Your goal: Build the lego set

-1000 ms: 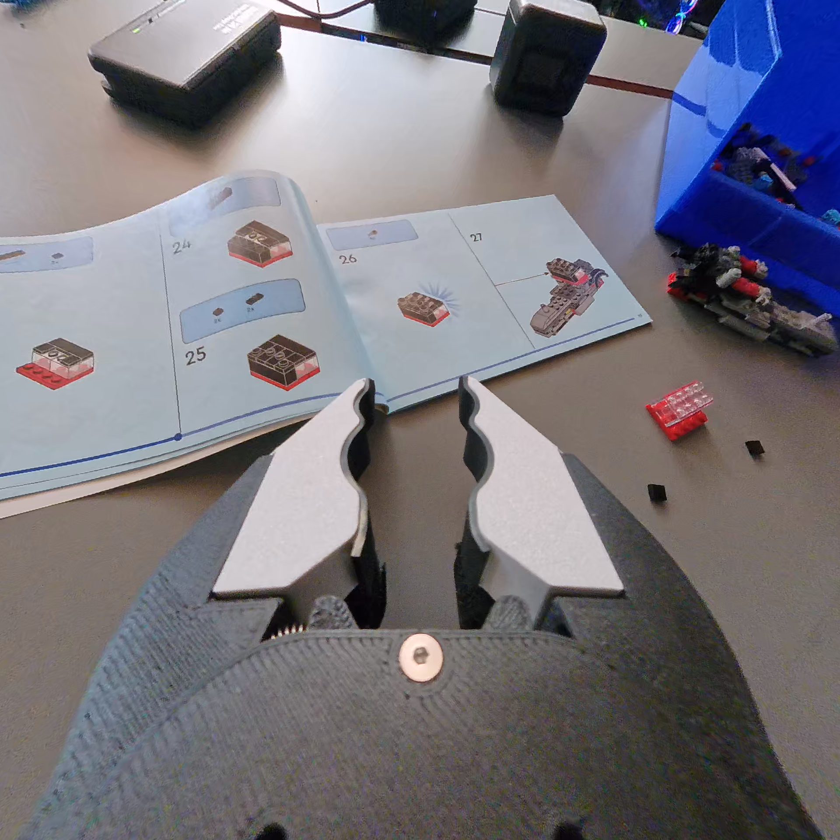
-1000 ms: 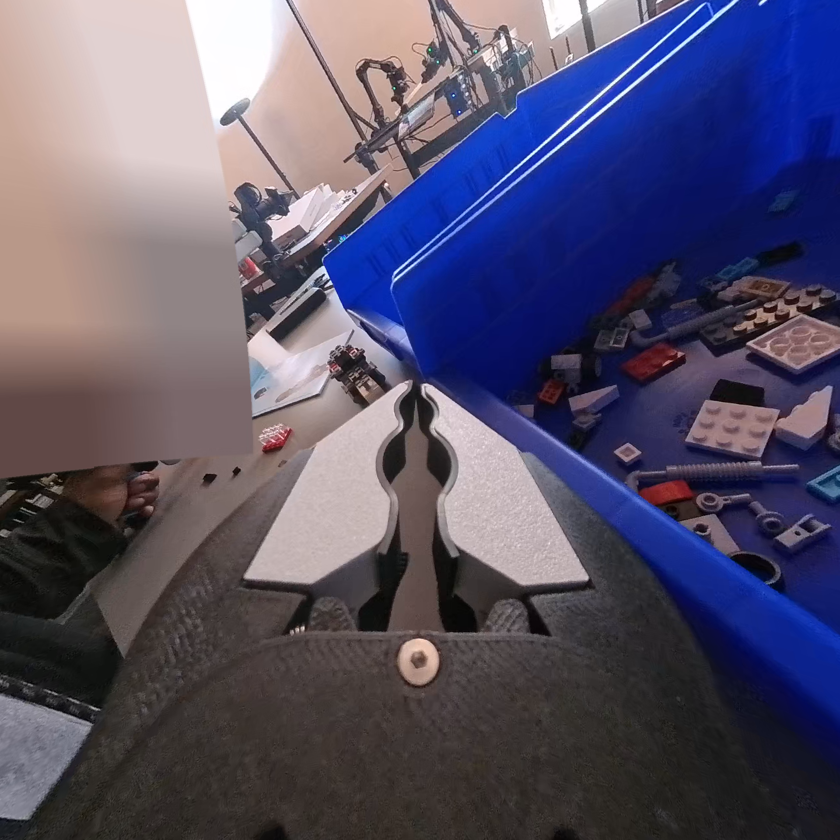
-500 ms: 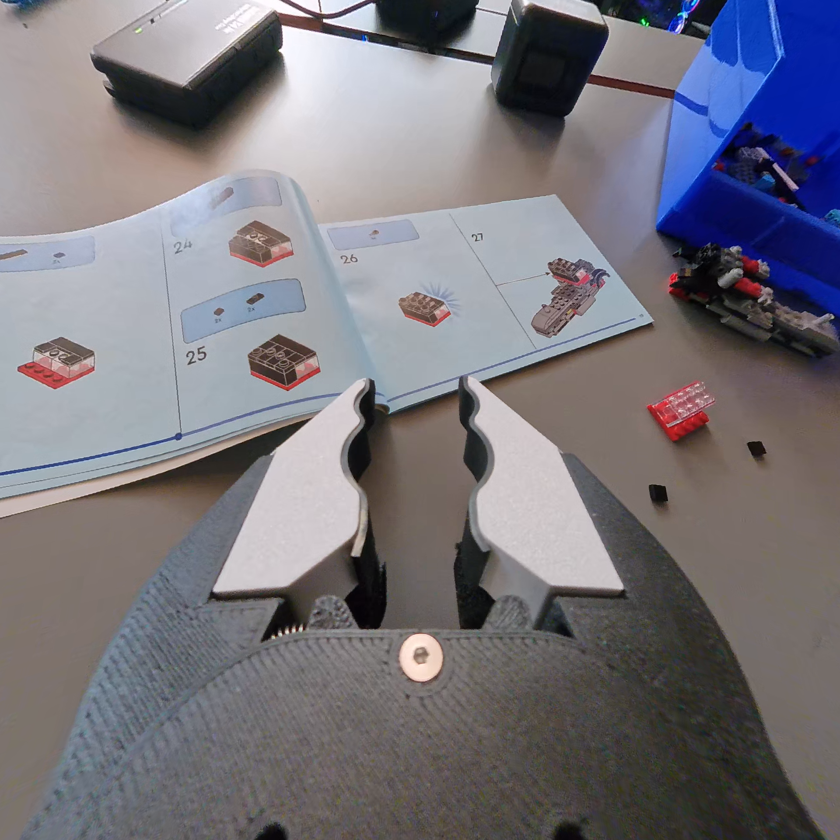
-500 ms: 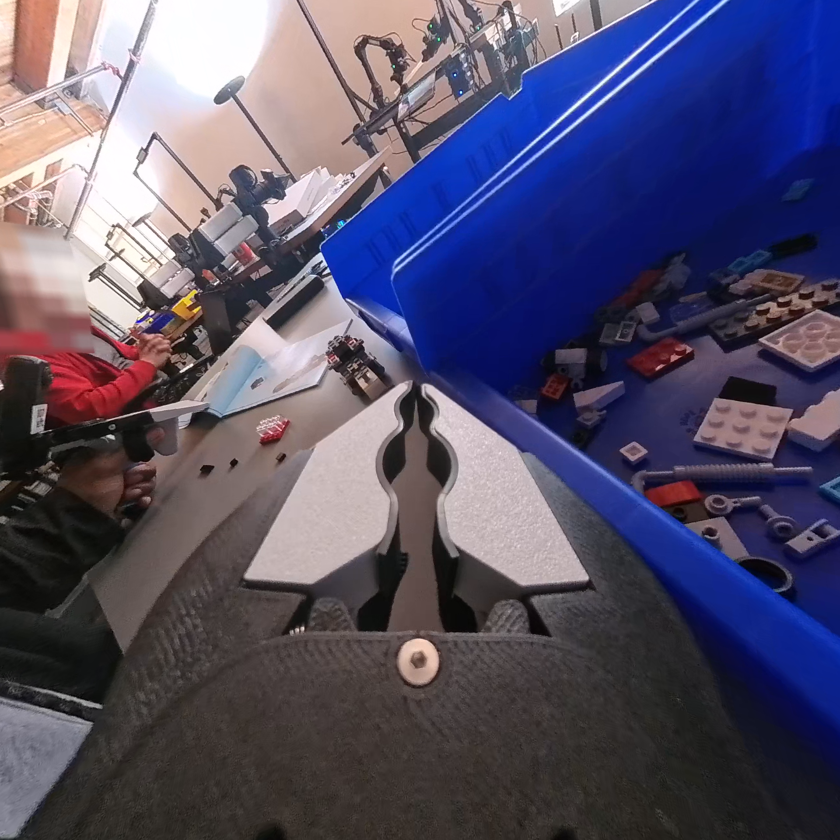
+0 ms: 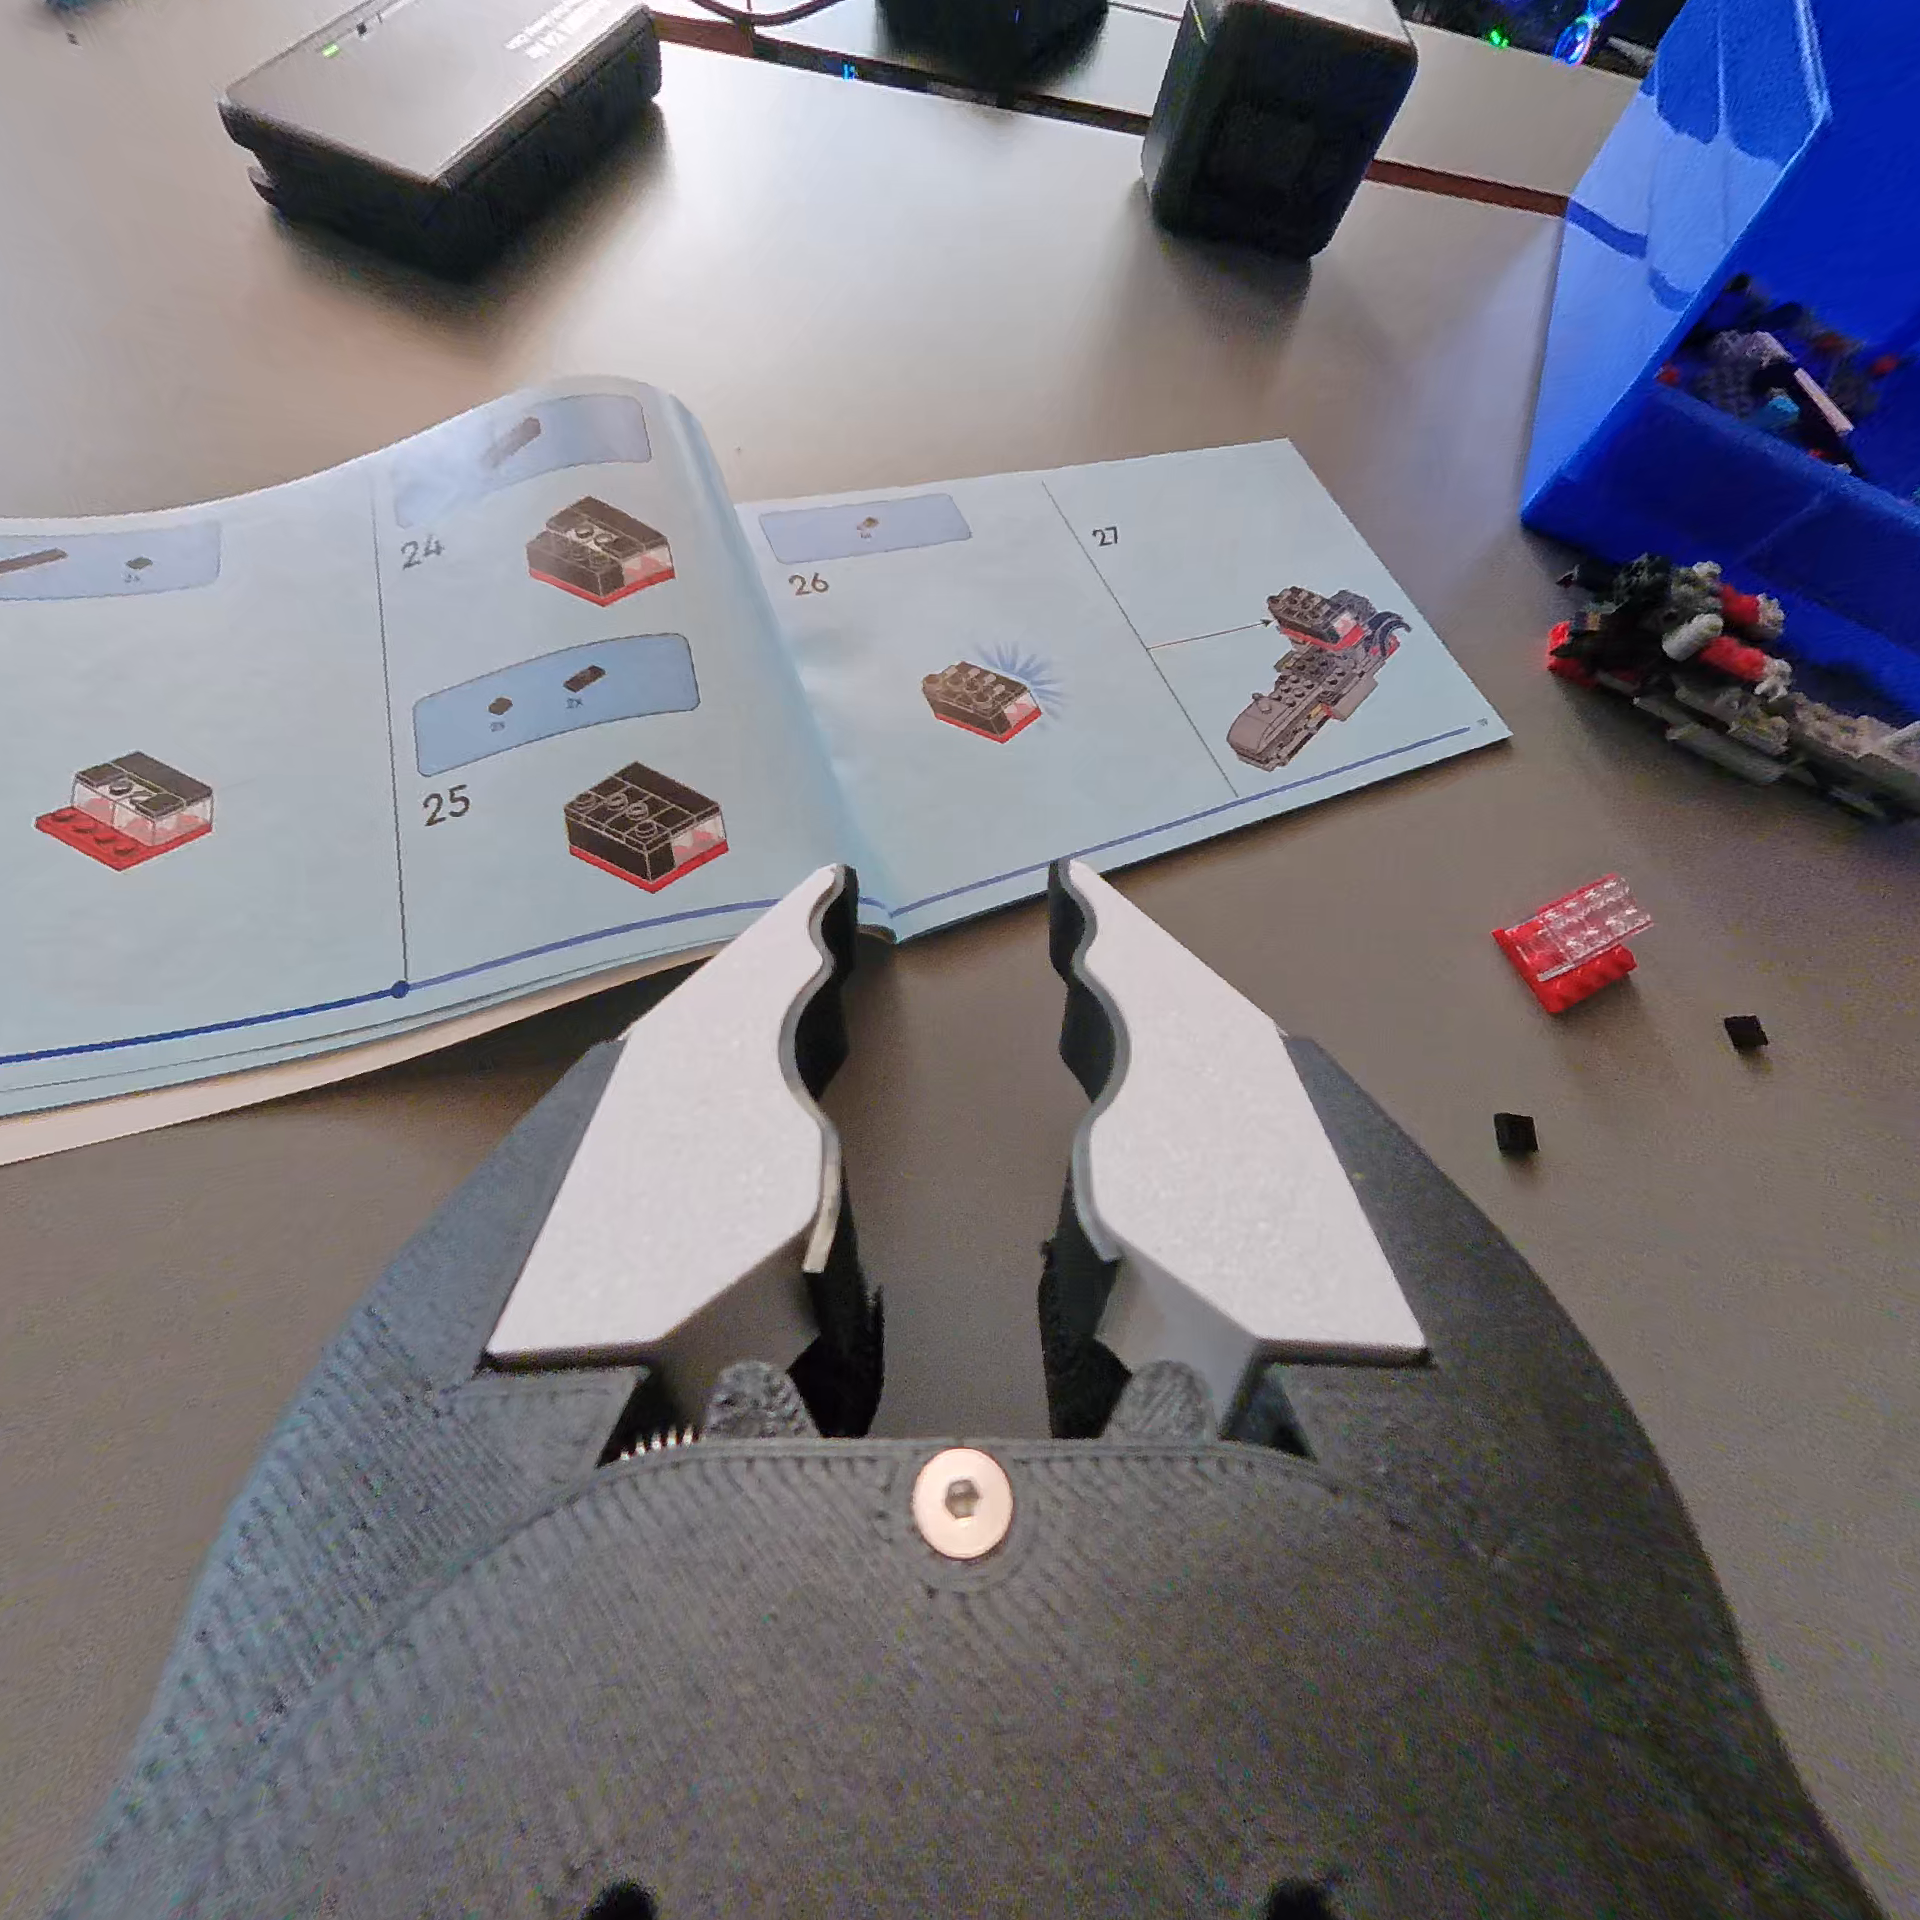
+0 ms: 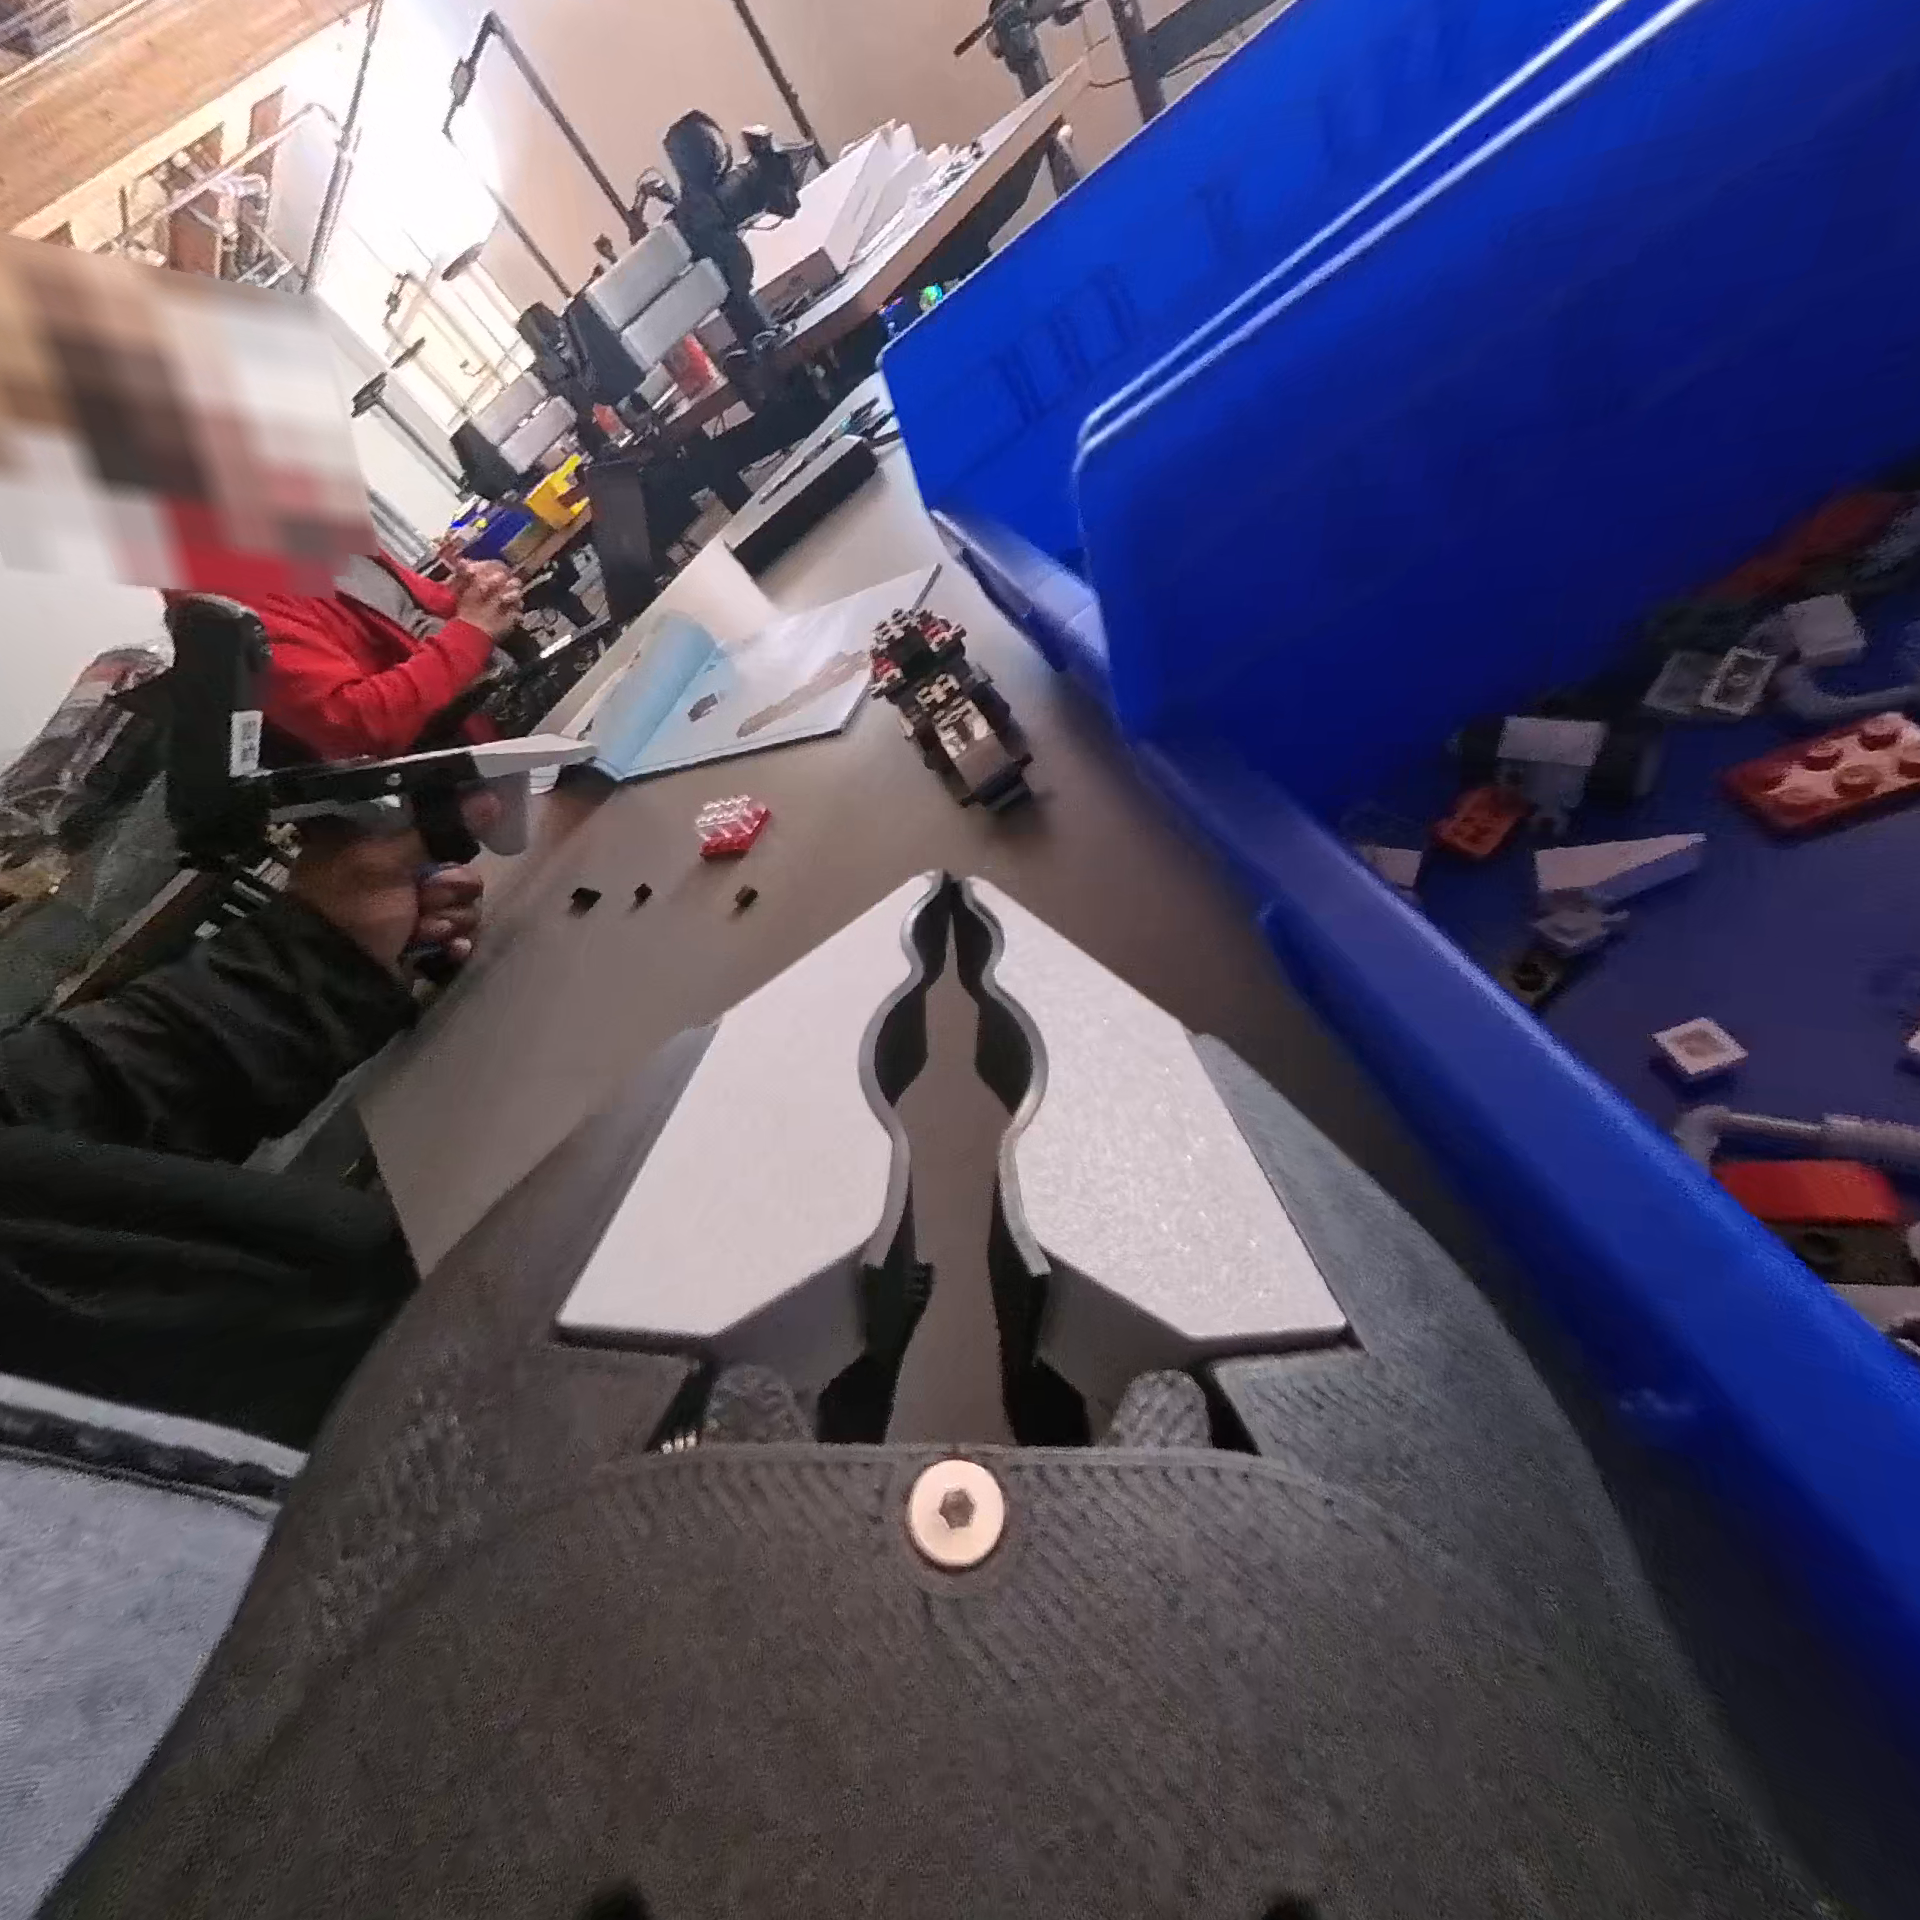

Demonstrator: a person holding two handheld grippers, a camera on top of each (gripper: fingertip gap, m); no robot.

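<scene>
Grey tabletop (image 5: 935,312), tan walls (image 6: 852,62) — bright window light, cluttered desks (image 6: 935,208)

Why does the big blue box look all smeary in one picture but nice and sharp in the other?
In the right wrist view the big blue plastic bin and its loose bricks look smeared, probably motion blur, and a bright window washes out the top left. In the left wrist view the bin and the open light-blue instruction booklet are crisp, with soft glare on the bin's wall.

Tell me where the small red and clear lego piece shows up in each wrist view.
Left wrist view: the red and clear piece lies right of centre on the table, right of the open gripper.
Right wrist view: the piece lies left of centre, beyond the shut gripper.
Shared landmark: the booklet.
</scene>
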